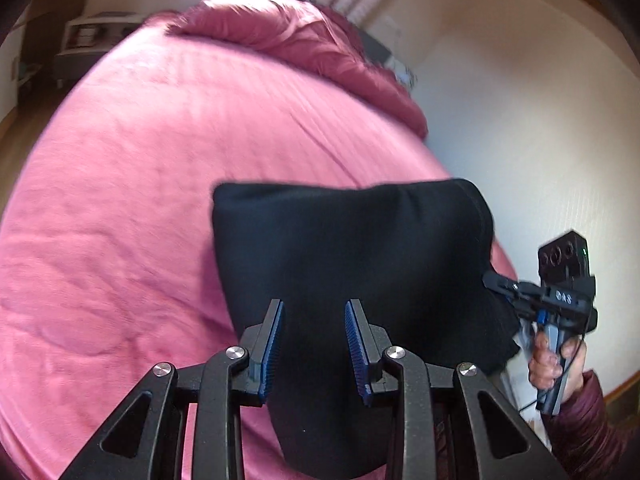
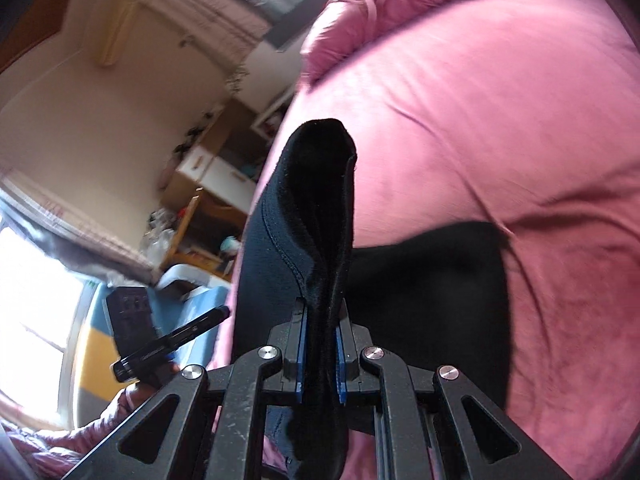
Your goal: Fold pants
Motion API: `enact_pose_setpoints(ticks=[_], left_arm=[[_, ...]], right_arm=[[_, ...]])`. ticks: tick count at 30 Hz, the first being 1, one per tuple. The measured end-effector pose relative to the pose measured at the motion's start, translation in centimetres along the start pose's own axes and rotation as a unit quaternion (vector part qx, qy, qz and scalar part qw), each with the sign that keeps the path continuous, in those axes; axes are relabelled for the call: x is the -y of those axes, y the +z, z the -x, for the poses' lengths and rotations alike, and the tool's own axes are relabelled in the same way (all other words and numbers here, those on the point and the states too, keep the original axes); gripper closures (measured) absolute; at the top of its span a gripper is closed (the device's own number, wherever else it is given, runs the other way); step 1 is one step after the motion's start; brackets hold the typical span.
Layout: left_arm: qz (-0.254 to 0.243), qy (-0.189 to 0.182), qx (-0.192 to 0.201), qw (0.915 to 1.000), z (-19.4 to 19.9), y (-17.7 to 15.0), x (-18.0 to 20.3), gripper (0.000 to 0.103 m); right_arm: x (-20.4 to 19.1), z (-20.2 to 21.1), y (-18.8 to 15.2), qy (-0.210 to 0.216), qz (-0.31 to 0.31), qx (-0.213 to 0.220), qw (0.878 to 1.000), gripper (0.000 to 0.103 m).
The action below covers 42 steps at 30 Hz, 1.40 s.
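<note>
The black pants [image 1: 352, 248] lie folded into a thick bundle at the near right edge of the pink bed [image 1: 160, 200]. My left gripper [image 1: 314, 312] is open, its blue pads on either side of the bundle's near part without pinching it. My right gripper [image 2: 320, 320] is shut on a bunched black fold of the pants [image 2: 324, 208], which stands up between its pads. In the left wrist view the right gripper [image 1: 496, 280] grips the bundle's right edge. The left gripper [image 2: 224, 312] shows at the lower left of the right wrist view.
A rumpled pink duvet [image 1: 304, 40] is heaped at the far end of the bed. A cream wall [image 1: 520, 140] runs close along the bed's right side. Wooden shelves and a desk [image 2: 208, 184] stand beyond the bed's left side.
</note>
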State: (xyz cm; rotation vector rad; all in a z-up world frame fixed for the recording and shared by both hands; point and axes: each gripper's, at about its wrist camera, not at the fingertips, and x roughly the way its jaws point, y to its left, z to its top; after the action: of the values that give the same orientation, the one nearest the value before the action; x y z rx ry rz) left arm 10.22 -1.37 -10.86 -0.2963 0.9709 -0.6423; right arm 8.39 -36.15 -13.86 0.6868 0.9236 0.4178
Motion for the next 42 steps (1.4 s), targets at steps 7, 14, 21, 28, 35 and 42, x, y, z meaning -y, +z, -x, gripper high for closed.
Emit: enact_pose_setpoints(ticks=[7,14,21,28,35,42], left_arm=[[-0.032,0.011,-0.048,0.9983,-3.0,-1.8,1.4,0.072],[-0.087,0.022,-0.054,0.9944,-2.9,-2.0,3.3,0.072],[-0.058,0.007,-0.051,0.9970,-3.3,-1.0,2.1,0.072],[-0.059,-0.010,-0.048,0.9971,-3.2,-0.6,1.5,0.072],[-0.038,0.012,-0.006,0.9992,-2.1,3.7,-0.2,0.072],[-0.039,0.060,-0.019,0.9973,-4.5,5.8,-1.2,0.071]], right_arm=[[5.4,-2.3,-1.7,-0.047,-0.049,-0.028,0.997,0.092],[5.8,-0.9,-2.3,-0.047,-0.062,0.001,0.997,0.093],[5.5,-0.3,-1.3,-0.103,-0.028,-0.011,0.994,0.094],[5.2,1.6,-0.6,-0.107,-0.043,0.015,0.993,0.080],[2.6,0.8,3.6,-0.094,-0.030,0.055,0.994,0.046],[1.6,-2.1,4.4,-0.155,0.019,0.018,0.988,0.098]])
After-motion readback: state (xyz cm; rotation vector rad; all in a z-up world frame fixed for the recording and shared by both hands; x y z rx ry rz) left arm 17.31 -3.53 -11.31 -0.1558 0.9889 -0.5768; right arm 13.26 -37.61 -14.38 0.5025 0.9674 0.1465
